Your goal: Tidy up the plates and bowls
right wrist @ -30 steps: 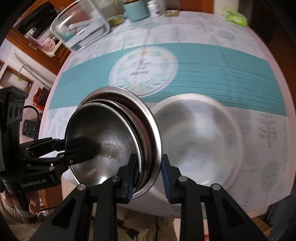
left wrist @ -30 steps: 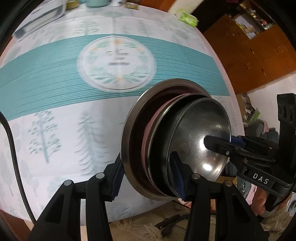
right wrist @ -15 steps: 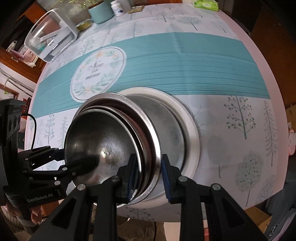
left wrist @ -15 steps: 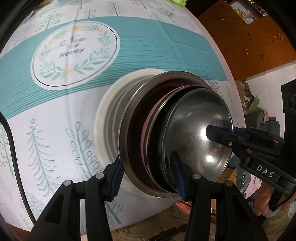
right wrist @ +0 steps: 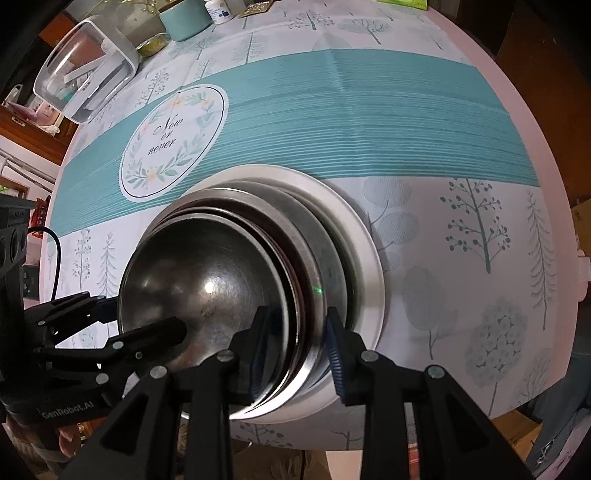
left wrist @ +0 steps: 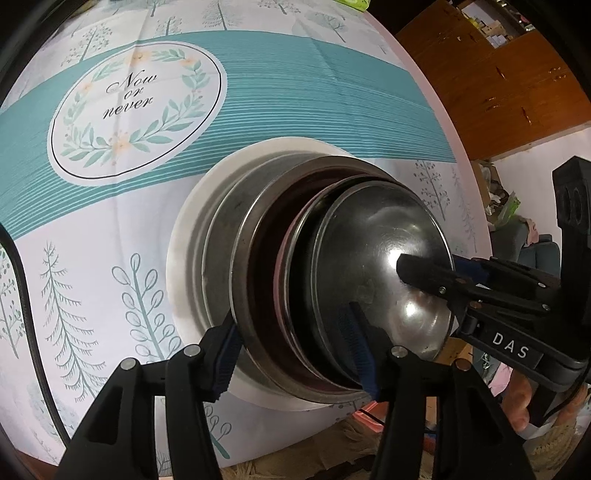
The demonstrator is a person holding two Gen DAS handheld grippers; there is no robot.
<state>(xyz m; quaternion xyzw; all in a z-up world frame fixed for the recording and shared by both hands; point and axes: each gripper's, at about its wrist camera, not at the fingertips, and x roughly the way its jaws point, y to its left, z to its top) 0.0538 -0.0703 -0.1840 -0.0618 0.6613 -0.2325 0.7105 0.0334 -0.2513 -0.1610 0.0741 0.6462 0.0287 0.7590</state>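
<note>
- The left gripper (left wrist: 295, 354) keeps its fingers clamped on the rims of a nested stack of bowls (left wrist: 332, 273), one blue pad outside the outermost steel rim, the other inside the inner bowl (left wrist: 384, 266).
- A second ago the stack hung tilted over bare tablecloth (left wrist: 110, 229); now it sits low over a white plate (left wrist: 184, 236) and a grey plate (left wrist: 218, 221) lying near the table's front edge.
- My reading: the stack is being set onto the plates, so the pile is nearly made; whether it already rests there I cannot tell.
- The right gripper (right wrist: 295, 347) still pinches the opposite rim of the stack (right wrist: 229, 273), fingers narrow, one pad inside and one outside.
- Both grips need to open only once the stack sits flat, or it may slide off the plates.
- Writing, left to right: the cloth's wreath medallion (left wrist: 136, 110) reads "Now or never"; the right gripper's body (left wrist: 513, 350) shows "DAS" in the left wrist view.
- In the right wrist view, the left gripper's body (right wrist: 66, 406) reads "GenRobot.AI"; far back stand a clear box (right wrist: 85, 74) and a teal cup (right wrist: 186, 18), labels unreadable.
</note>
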